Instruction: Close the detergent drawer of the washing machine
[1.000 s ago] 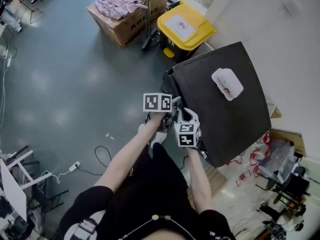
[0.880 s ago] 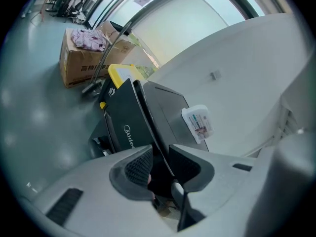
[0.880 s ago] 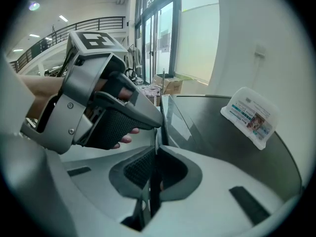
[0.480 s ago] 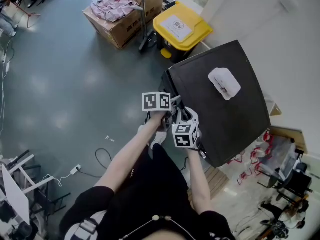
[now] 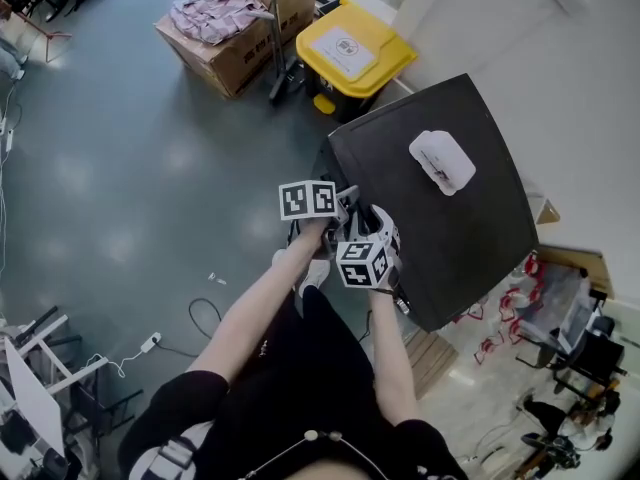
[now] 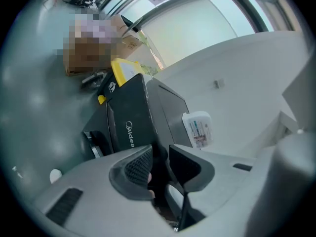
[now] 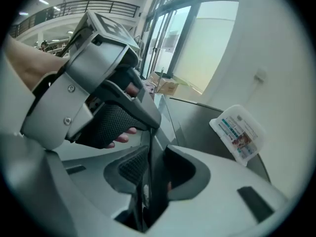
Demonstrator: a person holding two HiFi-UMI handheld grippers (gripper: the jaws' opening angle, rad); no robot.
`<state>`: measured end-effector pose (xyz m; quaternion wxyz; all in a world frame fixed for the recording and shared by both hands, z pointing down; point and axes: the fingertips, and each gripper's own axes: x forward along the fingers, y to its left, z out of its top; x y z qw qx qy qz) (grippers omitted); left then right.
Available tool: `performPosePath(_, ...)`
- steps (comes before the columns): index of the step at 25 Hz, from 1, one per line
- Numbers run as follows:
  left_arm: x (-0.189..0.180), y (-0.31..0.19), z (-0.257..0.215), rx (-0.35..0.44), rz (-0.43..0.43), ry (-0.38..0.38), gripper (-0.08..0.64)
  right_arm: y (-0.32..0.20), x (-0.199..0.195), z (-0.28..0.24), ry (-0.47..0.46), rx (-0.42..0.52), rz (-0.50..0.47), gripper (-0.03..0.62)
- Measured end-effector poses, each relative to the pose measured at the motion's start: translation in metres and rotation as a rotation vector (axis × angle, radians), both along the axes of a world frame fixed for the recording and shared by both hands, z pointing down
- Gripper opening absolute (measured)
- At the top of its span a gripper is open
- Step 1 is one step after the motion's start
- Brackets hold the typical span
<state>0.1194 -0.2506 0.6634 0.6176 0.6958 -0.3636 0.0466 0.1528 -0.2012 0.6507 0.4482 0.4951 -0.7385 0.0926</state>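
Note:
The dark washing machine (image 5: pixel 450 238) stands at the right of the head view, and both grippers sit at its front top edge. Its front panel with pale brand letters (image 6: pixel 129 132) shows in the left gripper view; I cannot tell whether the drawer sits flush. My left gripper (image 5: pixel 343 204) (image 6: pixel 160 158) points at that panel, a narrow gap between its pads. My right gripper (image 5: pixel 366 220) (image 7: pixel 155 164) is just beside it. Its jaws have just been opening, and a thin dark edge of the machine stands between them without the pads pressing on it.
A white packet (image 5: pixel 441 162) lies on the machine's top. Behind the machine stand a yellow-lidded bin (image 5: pixel 343 46) and a cardboard box of cloth (image 5: pixel 215 23). A cable (image 5: pixel 200 313) lies on the grey floor at my left. Red cords (image 5: pixel 500 318) lie at the right.
The right gripper has shifted slightly to the left and rolled, so its marker cube shows another face. The left gripper has stayed at the machine's front edge.

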Motion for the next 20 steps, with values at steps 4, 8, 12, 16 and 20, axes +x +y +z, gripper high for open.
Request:
performPosePath(4, -0.004, 0.017, -0.03, 0.136, 0.037, 0.125, 0.045, 0.01, 0.002, -0.024, -0.134, 0.045, 0.003, 0.015)
performPosePath(8, -0.031, 0.032, -0.108, 0.436, 0.049, 0.155, 0.036, 0.016, 0.002, -0.1, -0.432, 0.247, 0.027, 0.005)
performPosePath(12, -0.056, 0.056, -0.196, 0.814, 0.103, -0.044, 0.014, 0.018, -0.002, -0.197, -0.621, 0.454, 0.02, 0.003)
performPosePath(16, -0.083, 0.068, -0.256, 1.06, 0.033, -0.396, 0.012, 0.025, -0.009, -0.266, -0.742, 0.587, -0.03, 0.002)
performPosePath(20, -0.095, 0.084, -0.287, 1.115, -0.027, -0.425, 0.012, 0.043, -0.024, -0.284, -0.79, 0.564, -0.092, 0.002)
